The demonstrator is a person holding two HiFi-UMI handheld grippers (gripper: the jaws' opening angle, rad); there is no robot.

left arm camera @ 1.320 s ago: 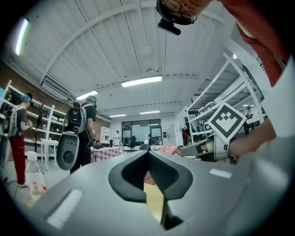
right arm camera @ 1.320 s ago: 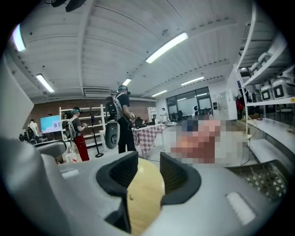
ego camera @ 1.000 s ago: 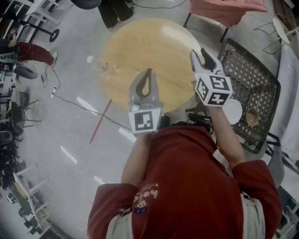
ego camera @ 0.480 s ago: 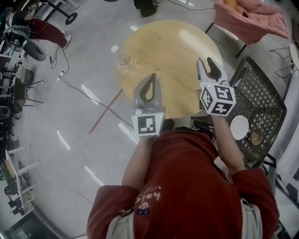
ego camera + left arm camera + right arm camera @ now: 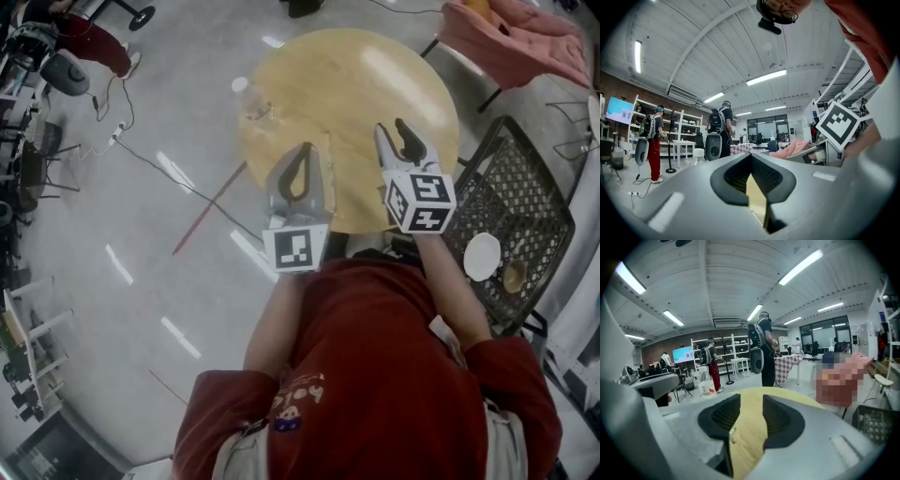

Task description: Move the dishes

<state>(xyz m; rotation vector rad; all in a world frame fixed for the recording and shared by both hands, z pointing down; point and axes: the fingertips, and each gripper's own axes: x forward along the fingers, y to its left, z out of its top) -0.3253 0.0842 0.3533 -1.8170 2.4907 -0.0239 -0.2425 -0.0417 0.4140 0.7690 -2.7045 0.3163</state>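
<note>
A white plate (image 5: 482, 256) and a small brown bowl (image 5: 514, 275) rest on a black mesh table (image 5: 525, 187) at the right of the head view. Both grippers are held over the near edge of a round wooden table (image 5: 347, 84), away from the dishes. My left gripper (image 5: 302, 152) is shut with nothing in it; its jaws meet in the left gripper view (image 5: 751, 155). My right gripper (image 5: 395, 131) is open and empty. Between its jaws in the right gripper view (image 5: 751, 401) only the wooden tabletop (image 5: 746, 441) shows.
A clear plastic bottle (image 5: 251, 98) stands near the round table's left edge, also in the right gripper view as the bottle (image 5: 707, 380). A pink seat (image 5: 511, 37) stands at the back right. People with gear stand by shelves (image 5: 717, 131). Cables cross the floor (image 5: 150, 159).
The head view has swung, so the round table sits further right. Both grippers shifted over its near edge; the right one dropped lower and nearer the left one. Jaws unchanged.
</note>
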